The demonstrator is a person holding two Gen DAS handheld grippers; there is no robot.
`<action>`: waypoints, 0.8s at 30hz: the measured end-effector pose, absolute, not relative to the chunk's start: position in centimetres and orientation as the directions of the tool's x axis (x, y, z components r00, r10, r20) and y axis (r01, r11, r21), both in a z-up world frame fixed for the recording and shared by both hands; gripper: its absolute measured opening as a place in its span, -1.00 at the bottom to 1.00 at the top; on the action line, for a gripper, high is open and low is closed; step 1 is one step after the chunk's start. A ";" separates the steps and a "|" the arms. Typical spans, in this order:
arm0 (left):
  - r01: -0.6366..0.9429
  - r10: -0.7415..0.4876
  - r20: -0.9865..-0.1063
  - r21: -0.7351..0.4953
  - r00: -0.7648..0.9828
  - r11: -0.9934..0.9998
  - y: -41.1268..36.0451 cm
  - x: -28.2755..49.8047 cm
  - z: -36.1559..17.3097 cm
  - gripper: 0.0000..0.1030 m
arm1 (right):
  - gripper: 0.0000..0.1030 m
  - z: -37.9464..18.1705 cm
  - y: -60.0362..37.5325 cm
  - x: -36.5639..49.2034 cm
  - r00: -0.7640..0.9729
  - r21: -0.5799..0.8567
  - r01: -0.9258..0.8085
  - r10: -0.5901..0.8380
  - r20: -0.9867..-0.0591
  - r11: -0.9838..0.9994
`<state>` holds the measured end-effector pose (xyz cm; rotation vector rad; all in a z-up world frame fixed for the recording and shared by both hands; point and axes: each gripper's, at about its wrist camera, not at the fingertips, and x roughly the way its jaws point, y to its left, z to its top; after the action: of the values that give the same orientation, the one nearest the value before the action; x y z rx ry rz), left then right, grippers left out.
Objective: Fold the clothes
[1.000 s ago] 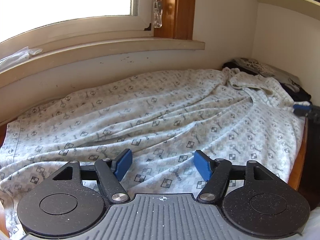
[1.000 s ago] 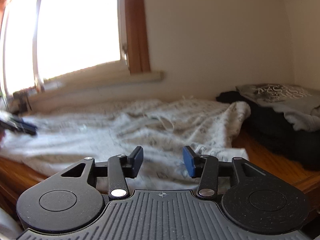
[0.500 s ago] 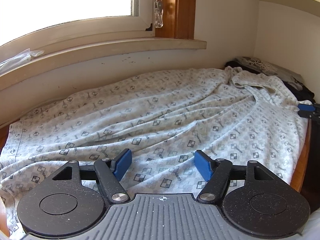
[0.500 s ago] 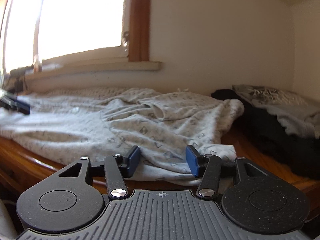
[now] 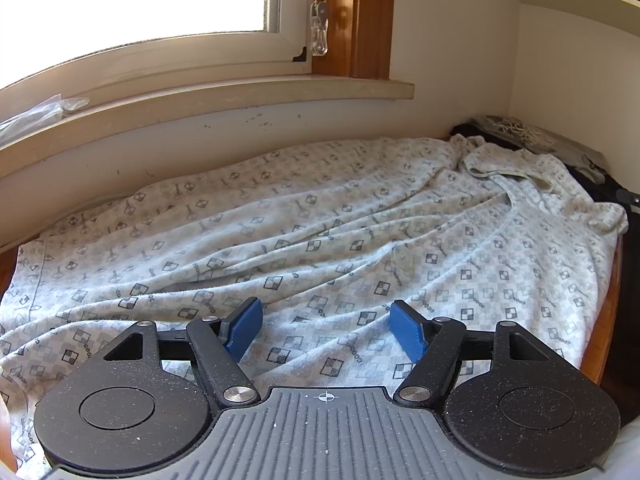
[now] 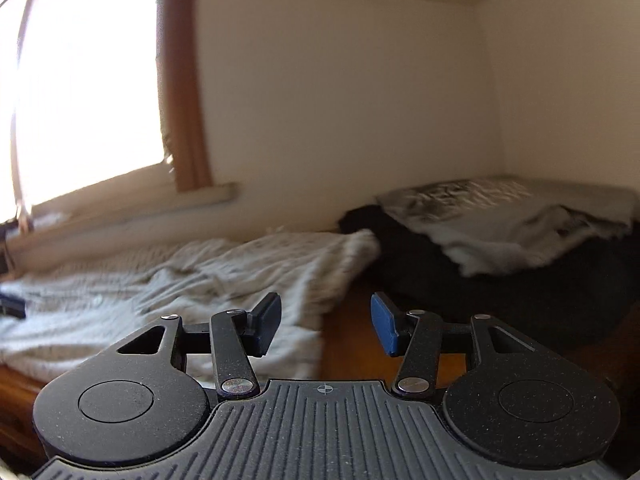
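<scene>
The patterned garment lies spread on the table, folded clothes to its right.

Patterned garment: pale grey-white knit printed with small checkered squares and chain motifs; lay spread flat but heavily wrinkled across the wooden tabletop below the window, its collar end bunched at the right. Folded clothes, black beneath grey, lay stacked just beside it.

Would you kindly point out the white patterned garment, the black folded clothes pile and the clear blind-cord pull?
White patterned garment [image 5: 320,216], left wrist view, wrinkled middle.
Black folded clothes pile [image 6: 500,296], right wrist view, dark front side.
Clear blind-cord pull [image 5: 319,30], left wrist view, plastic body.
</scene>
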<state>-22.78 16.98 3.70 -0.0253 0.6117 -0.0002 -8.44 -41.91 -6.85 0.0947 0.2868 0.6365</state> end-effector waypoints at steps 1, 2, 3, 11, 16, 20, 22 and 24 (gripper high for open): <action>-0.007 -0.007 -0.574 -0.023 0.819 1.000 16.9 -22.8 3.7 0.44 | -0.02 -6.9 -42.3 -8.3 0.764 0.187 -0.569 0.599 -0.239 0.800; -0.007 -0.007 -0.575 -0.022 0.818 1.000 16.9 -22.8 3.7 0.44 | -0.02 -7.0 -42.6 -8.1 0.762 0.199 -0.567 0.601 -0.244 0.800; -0.007 -0.006 -0.575 -0.021 0.818 1.000 16.9 -22.8 3.7 0.45 | -0.02 -7.1 -43.0 -8.0 0.759 0.211 -0.564 0.602 -0.248 0.798; -0.030 0.032 -0.585 0.012 0.811 0.999 16.2 -22.2 3.9 0.49 | -0.02 -7.3 -40.6 -8.5 0.722 0.208 -0.612 0.646 -0.247 0.763; 0.002 0.032 -0.562 0.060 0.827 0.998 13.2 -19.5 5.4 0.38 | -0.01 -7.2 -37.9 -9.5 0.706 0.149 -0.662 0.678 -0.204 0.734; 0.049 -0.066 -0.524 -0.046 0.849 0.998 9.6 -15.5 7.1 -0.01 | -0.01 -7.4 -36.2 -9.8 0.700 0.100 -0.681 0.686 -0.200 0.725; 0.080 -0.162 -0.511 -0.177 0.844 0.981 8.0 -12.9 7.5 -0.09 | -0.01 -7.4 -35.7 -10.5 0.746 0.027 -0.648 0.641 -0.180 0.761; 0.109 -0.254 -0.486 -0.306 0.836 0.946 6.4 -10.3 7.8 -0.10 | -0.01 -7.5 -35.4 -10.8 0.769 -0.002 -0.624 0.614 -0.178 0.782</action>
<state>-10.30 6.39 7.83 -0.2730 0.5486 -0.1947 -10.84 -35.35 -7.48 -0.0624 0.1711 0.6716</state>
